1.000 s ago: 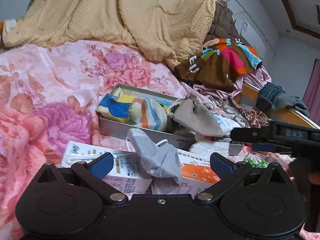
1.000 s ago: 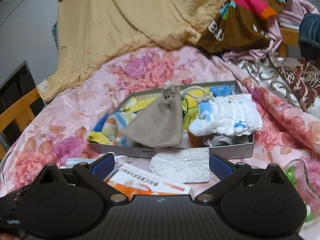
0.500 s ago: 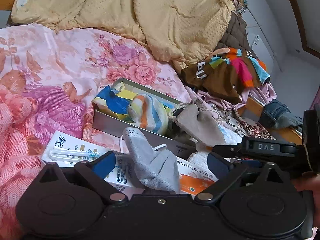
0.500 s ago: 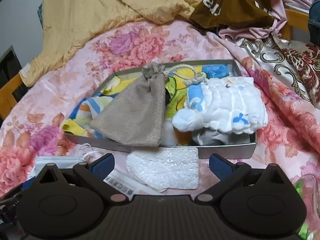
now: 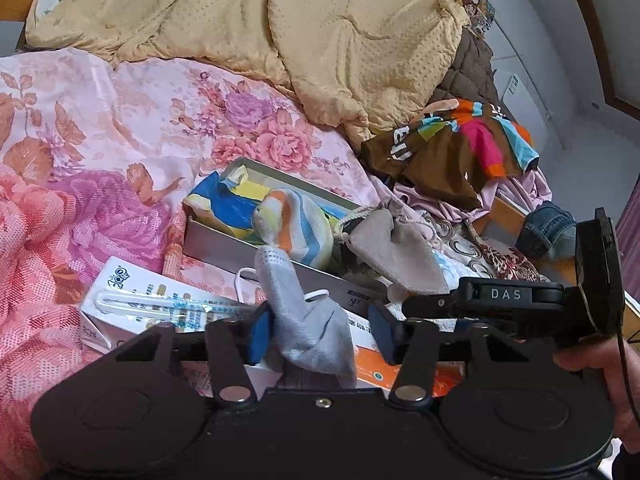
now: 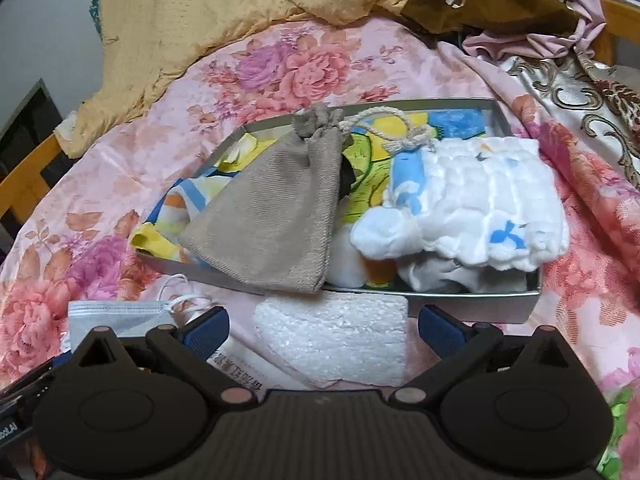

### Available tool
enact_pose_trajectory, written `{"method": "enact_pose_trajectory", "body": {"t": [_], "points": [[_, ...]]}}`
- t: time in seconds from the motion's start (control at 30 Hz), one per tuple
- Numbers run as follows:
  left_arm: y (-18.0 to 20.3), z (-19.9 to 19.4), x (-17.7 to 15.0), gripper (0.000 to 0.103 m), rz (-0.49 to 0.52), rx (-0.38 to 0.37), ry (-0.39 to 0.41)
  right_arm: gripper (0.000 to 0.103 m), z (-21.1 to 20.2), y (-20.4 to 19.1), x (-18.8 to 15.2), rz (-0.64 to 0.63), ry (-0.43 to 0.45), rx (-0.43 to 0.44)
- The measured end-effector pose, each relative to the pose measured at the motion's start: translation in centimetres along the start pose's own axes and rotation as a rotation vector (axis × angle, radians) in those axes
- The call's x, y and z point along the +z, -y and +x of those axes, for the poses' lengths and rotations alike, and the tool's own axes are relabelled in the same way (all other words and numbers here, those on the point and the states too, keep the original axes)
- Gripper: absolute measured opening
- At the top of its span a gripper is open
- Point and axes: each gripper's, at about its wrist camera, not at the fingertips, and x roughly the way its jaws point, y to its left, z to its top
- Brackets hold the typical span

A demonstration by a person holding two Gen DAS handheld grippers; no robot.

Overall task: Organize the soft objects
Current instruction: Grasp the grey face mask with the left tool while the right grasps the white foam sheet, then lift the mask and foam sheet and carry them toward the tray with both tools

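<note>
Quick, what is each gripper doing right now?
Left gripper: closing around the grey face mask, which sits between its jaws, not yet clamped.
Right gripper: open, holding nothing, over the white foam piece.

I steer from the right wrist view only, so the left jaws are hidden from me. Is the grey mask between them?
Observer: Yes. The mask stands up between the jaws of the left gripper. The jaws are closing, and one pad is not yet on it.
Operator: What lies under the mask?
Observer: A white box and an orange box.
Operator: Are there more clothes outside my frame?
Observer: Yes, jeans, past the tray, by a wooden rail.
</note>
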Motion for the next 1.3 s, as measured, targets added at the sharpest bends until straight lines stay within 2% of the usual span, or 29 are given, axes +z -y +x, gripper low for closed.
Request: {"method": "enact_pose_trajectory", "body": {"t": [0.1,0.2,0.3,0.37,0.4,0.47,0.57,0.67,0.83,1.03,1.3], "points": [[0.1,-0.1,0.0,0.045,0.003,-0.004,0.002,0.102,-0.2,-0.3,-0.1,-0.017,0.005,0.015],[0.1,-0.1,0.0,0.043,0.002,-0.004,0.002,0.1,-0.7,0.0,-0.1,-0.015,0.02,0.067],[-0.1,-0.1,0.0,0.043,-0.009,0.0,0.005,0.091,-1.5,0.5,0.1,0.001,0.024,0.119],[-0.2,-0.1,0.0,0.043,-0.015,-0.005,0.004,0.076,-2.0,0.4,0.4,-0.031,0.024,0.12],[-0.2,-0.1,0.0,0.043,-0.017,-0.006,0.004,0.073,-2.2,0.2,0.6,-0.053,0.024,0.11],[-0.3,-0.1,-0.1,0.037,-0.019,-0.009,0.003,0.055,-2.5,-0.3,0.7,-0.1,0.026,0.085],[-0.4,0.0,-0.1,0.035,-0.025,-0.009,0.001,0.036,-3.1,-0.9,0.6,-0.156,0.03,0.078],[-0.4,-0.1,-0.1,0.032,-0.032,-0.008,0.005,0.025,-3.8,-1.7,0.7,-0.219,0.018,0.122],[-0.5,-0.1,-0.1,0.031,-0.035,-0.007,0.007,0.025,-4.1,-3.5,0.4,-0.324,-0.001,0.098],[-0.5,-0.1,-0.1,0.03,-0.029,-0.005,0.005,0.025,-3.2,-5.5,-0.6,-0.453,-0.023,-0.016],[0.0,0.0,-0.2,0.026,-0.002,-0.01,0.001,0.025,-2.4,-6.8,-2.0,-0.581,-0.008,-0.085]]}}
